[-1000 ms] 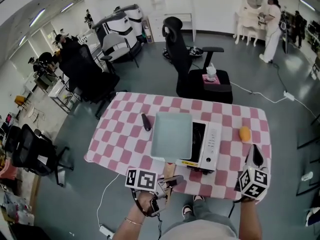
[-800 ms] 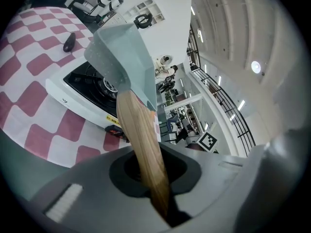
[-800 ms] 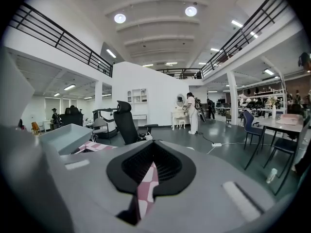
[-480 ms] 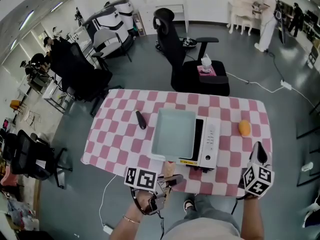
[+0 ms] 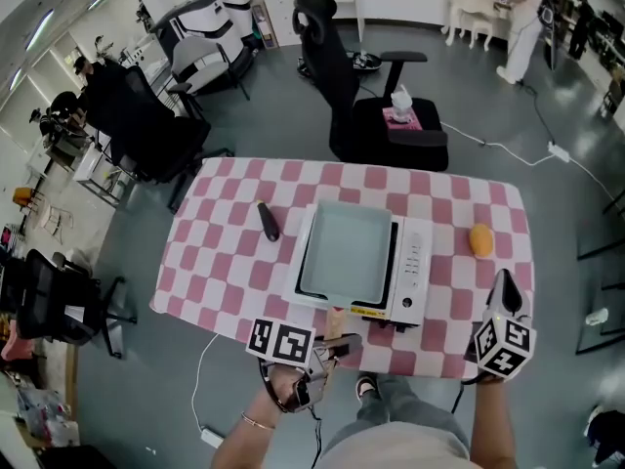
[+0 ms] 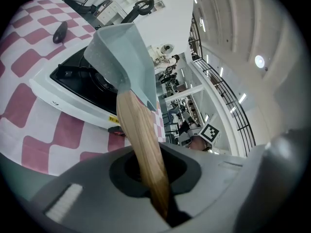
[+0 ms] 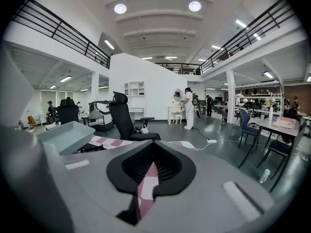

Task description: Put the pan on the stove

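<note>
Overhanging stove (image 5: 415,262) front edge: pan (image 5: 342,252) handle

Probably an open office-lab: swivel chairs (image 5: 337,76), mezzanine railing (image 7: 63,29).

The pan (image 5: 344,252) lies over the stove (image 5: 416,268), a fruit (image 5: 479,239) to its right.

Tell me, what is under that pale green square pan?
A white tabletop stove, standing on the checked tablecloth. From above, the pan hides most of the stove's top. The left gripper view shows part of a black burner beneath it. Whether they touch is unclear.
</note>
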Available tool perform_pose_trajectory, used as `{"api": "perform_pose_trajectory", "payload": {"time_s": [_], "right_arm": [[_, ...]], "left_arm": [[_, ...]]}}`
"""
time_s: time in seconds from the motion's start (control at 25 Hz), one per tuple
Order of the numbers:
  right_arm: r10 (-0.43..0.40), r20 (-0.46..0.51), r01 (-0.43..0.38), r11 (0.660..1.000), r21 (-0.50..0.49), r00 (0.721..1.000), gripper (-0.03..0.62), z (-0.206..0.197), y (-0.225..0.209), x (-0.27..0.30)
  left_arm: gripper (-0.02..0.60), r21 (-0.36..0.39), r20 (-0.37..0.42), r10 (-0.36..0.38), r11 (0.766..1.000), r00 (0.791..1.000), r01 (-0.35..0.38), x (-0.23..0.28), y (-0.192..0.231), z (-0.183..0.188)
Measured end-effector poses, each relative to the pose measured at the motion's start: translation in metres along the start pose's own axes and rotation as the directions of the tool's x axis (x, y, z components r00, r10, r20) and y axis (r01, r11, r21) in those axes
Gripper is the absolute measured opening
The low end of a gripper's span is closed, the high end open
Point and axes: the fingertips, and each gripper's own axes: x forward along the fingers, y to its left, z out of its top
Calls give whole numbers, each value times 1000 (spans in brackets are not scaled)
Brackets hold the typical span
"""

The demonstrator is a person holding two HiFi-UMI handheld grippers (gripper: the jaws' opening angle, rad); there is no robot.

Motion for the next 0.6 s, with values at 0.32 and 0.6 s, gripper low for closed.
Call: {"api": "perform_pose_trajectory", "payload": {"time_s": [0.32, 0.6], "right_arm": [[8, -25, -9, 1000, -14, 1000, 9, -6, 6, 13], [27, -40, -28, 999, -24, 999, 9, -11, 17, 20]], "left_arm": [[21, 4, -30, 29, 1000, 999, -29, 5, 17, 2], [21, 3, -44, 26, 1000, 999, -26, 5, 23, 3]]}}
